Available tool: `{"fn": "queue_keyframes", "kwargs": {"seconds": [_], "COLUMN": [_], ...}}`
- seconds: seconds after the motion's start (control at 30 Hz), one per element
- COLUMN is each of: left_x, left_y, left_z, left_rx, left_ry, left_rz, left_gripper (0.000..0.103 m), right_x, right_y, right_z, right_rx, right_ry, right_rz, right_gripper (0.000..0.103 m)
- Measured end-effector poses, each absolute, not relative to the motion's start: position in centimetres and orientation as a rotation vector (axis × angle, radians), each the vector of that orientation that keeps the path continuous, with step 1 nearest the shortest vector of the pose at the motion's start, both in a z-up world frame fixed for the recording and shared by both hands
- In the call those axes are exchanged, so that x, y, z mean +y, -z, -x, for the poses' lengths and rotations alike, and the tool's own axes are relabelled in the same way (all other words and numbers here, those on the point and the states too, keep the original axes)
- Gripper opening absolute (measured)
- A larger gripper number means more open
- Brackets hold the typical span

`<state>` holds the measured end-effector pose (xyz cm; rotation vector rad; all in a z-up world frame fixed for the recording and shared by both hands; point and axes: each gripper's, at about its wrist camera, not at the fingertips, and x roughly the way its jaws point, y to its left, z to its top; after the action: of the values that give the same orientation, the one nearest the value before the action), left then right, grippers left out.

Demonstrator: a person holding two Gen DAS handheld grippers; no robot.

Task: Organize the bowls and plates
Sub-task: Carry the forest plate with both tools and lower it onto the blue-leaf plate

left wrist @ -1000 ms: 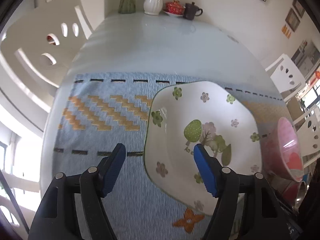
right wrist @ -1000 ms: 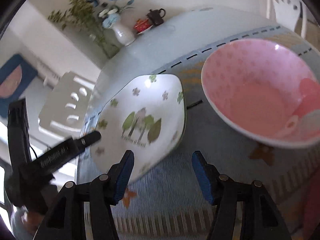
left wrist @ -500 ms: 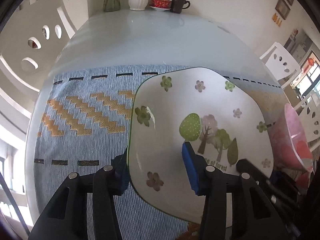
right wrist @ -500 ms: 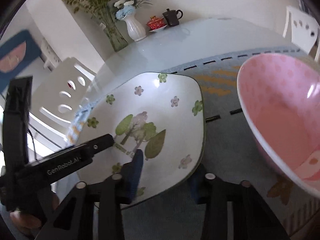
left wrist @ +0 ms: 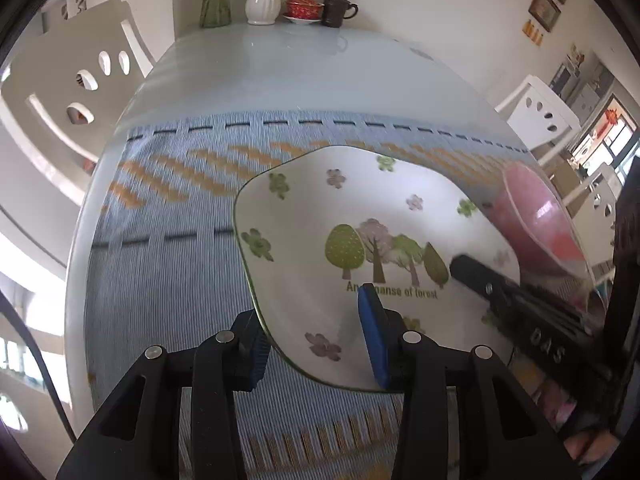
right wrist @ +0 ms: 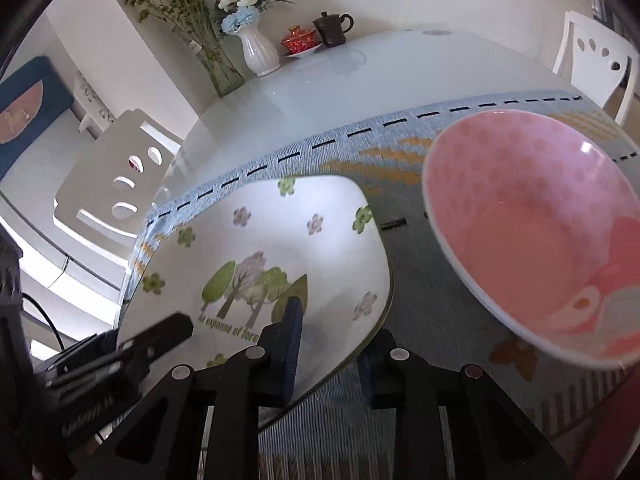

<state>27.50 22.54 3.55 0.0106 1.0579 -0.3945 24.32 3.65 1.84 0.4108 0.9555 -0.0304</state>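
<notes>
While both grippers bear on the same dish, we see the square white plate (left wrist: 360, 240) with its printed trees and scattered flowers sitting on the blue woven placemat (left wrist: 168, 280), which lies on the pale glass-topped table (left wrist: 300, 76). Our left gripper (left wrist: 316, 340) straddles the plate's near edge — one blue pad (left wrist: 372, 332) lies over the printed face, the other sits beneath the rim on the mat side. Its jaws are closing with the rim between them, and they look to be pinching it.

From the right wrist view, our right gripper (right wrist: 332, 352) takes the plate (right wrist: 280, 248) at its near corner in the same way: one finger (right wrist: 290, 344) rests on top by the tree print, the other is tucked under the green-lined edge. These jaws too are closing, with the rim caught between them.

Just beside the plate stands the pink bowl (right wrist: 536, 240), dotted inside, on the same mat and apart from the plate — whether it is tilted we cannot tell through the lens.

At the table's far end we see a white vase (right wrist: 260, 52) of flowers, a red lidded cup (right wrist: 298, 40) and a dark mug (right wrist: 332, 30). White chairs (left wrist: 76, 80) stand around.
</notes>
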Motion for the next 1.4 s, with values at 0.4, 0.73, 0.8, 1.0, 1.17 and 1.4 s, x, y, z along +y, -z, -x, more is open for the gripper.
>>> {"fn": "queue_keyframes", "kwargs": {"seconds": [0.4, 0.73, 0.8, 1.0, 1.17, 1.4], "left_x": [23.9, 24.6, 25.2, 26.5, 27.9, 28.8], "left_y": [-7.3, -11.8, -11.8, -11.2, -9.4, -8.5], "left_z": [-19.7, -9.5, -7.4, -1.3, 1.4, 4.8], "left_rx": [1.024, 0.942, 0.944, 0.956, 1.015, 1.043], "left_ry": [0.371, 0.332, 0.318, 0.28, 0.274, 0.268], "left_rz": [0.091, 0.116, 0.129, 0.122, 0.144, 0.183], "left_gripper": [0.036, 0.036, 0.036, 0.036, 0.036, 0.036], "right_x": [4.6, 6.3, 6.8, 8.9, 10.1, 11.4], "right_y": [-6.0, -10.6, -11.0, -10.7, -9.2, -8.1], "right_z": [-17.1, -8.1, -6.3, -0.7, 2.7, 5.8], "right_rx": [0.895, 0.819, 0.822, 0.846, 0.889, 0.887], "right_ry": [-0.013, -0.072, -0.092, -0.138, -0.166, -0.148], "right_rz": [-0.36, -0.307, -0.307, -0.268, -0.285, -0.268], "right_gripper": [0.024, 0.024, 0.024, 0.024, 0.024, 0.024]}}
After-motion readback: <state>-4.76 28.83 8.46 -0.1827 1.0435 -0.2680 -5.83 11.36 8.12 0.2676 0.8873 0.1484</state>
